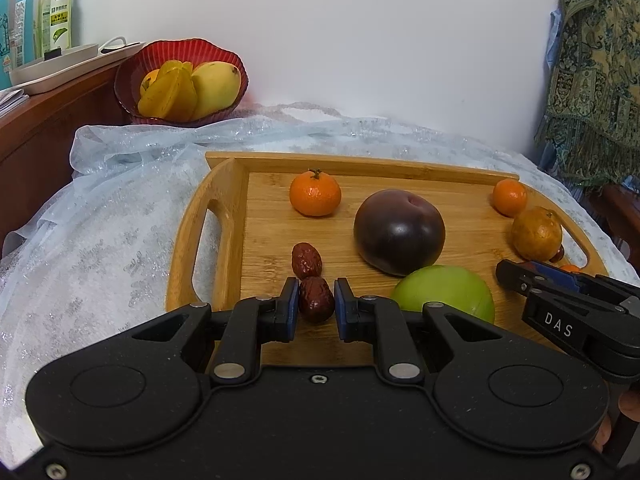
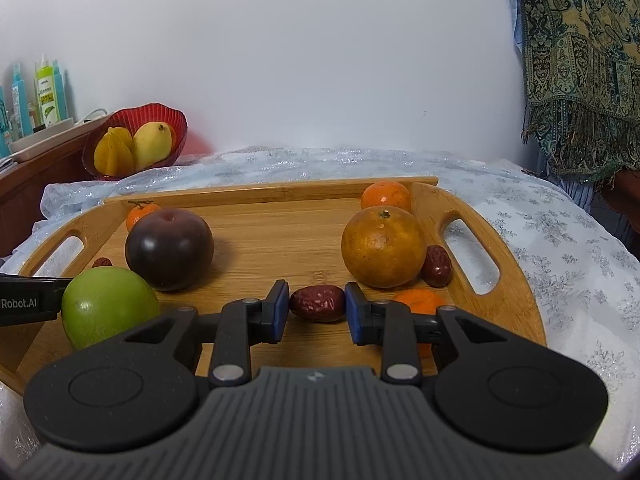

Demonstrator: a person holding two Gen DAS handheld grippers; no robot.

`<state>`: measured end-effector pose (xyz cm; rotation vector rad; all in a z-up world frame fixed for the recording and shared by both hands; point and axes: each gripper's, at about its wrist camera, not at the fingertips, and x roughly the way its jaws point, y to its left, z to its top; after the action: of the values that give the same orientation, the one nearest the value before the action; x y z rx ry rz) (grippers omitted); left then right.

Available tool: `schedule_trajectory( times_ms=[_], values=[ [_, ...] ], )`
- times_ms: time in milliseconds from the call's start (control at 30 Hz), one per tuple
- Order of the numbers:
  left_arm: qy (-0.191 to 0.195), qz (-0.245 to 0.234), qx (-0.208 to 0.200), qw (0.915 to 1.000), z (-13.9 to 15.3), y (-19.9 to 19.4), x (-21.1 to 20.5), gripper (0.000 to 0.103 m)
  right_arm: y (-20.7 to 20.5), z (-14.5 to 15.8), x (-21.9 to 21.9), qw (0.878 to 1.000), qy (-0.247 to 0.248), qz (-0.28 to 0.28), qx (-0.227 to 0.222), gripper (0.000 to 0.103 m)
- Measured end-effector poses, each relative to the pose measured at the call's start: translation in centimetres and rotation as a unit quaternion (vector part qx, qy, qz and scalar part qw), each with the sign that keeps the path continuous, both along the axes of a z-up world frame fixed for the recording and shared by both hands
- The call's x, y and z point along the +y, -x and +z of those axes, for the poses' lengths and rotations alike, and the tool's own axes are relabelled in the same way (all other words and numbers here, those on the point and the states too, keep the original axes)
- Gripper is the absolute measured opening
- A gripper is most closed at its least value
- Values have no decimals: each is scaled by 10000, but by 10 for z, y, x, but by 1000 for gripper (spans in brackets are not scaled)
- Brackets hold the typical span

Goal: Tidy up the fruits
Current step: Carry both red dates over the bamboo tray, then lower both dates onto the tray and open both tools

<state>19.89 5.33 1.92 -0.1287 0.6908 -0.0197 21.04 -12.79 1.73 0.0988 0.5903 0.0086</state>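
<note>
A wooden tray (image 1: 224, 216) (image 2: 500, 312) holds the fruit. My left gripper (image 1: 317, 304) is shut on a red date (image 1: 316, 299) low over the tray's near left. A second date (image 1: 306, 260) lies just beyond it. My right gripper (image 2: 317, 305) is shut on another red date (image 2: 318, 303) near the tray's front. A dark plum (image 1: 399, 232) (image 2: 169, 249), a green apple (image 1: 444, 292) (image 2: 106, 305), a brownish orange (image 1: 536, 234) (image 2: 383, 246) and small tangerines (image 1: 315, 194) (image 2: 386, 196) sit on the tray. One more date (image 2: 437, 266) lies beside the orange.
A red bowl (image 1: 132, 76) (image 2: 176, 120) with a mango and star fruit stands at the back left. Bottles (image 1: 60, 12) stand on a wooden cabinet at the left. A patterned cloth (image 1: 596, 80) hangs at the right. A pale lacy tablecloth (image 1: 100, 240) covers the table.
</note>
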Motion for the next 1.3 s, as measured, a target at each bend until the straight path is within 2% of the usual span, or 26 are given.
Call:
schedule_trajectory(
  times_ms=[1167,1233,1300],
  values=[
    [9,-19,51,10000,-1,-2,0,18,0,0,1,9999,101,49,37,42],
    [6,-28,47,10000,-2,-1,0,18,0,1,1,9999,113,47,37,43],
    [11,-33,48,10000,-2,-1,0,19,1,1,1,9999,115,48,39,51]
  ],
)
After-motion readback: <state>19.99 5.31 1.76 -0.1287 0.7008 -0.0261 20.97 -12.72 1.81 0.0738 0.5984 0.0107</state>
